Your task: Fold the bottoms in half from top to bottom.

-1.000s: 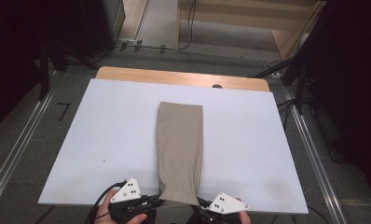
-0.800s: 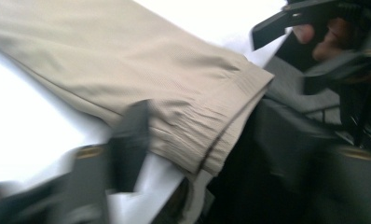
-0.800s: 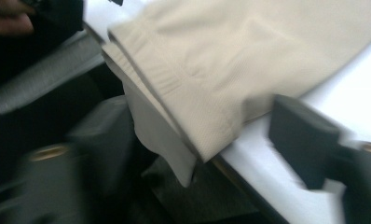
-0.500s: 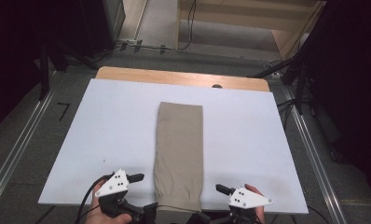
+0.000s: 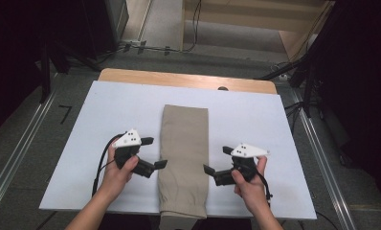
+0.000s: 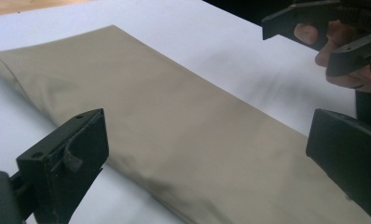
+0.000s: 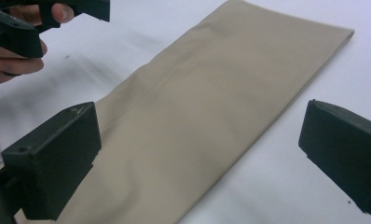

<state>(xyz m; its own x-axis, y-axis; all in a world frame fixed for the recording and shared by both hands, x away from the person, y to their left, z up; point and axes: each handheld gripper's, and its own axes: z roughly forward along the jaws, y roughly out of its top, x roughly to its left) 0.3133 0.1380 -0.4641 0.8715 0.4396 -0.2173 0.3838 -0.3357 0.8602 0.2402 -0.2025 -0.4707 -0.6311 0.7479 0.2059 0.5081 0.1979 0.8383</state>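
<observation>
Both grippers, left gripper [image 5: 150,155] and right gripper [image 5: 216,162], have just been opening and hold nothing, flanking the folded khaki trousers [image 5: 184,153] lengthwise on the white board [image 5: 107,103]. Pinch opposite edges level, together.

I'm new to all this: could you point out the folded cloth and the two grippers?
folded tan cloth [image 5: 185,143]: high view, middle of its top face.
left gripper [image 5: 154,152]: high view, gap between its open fingers.
right gripper [image 5: 218,160]: high view, gap between its open fingers.
</observation>
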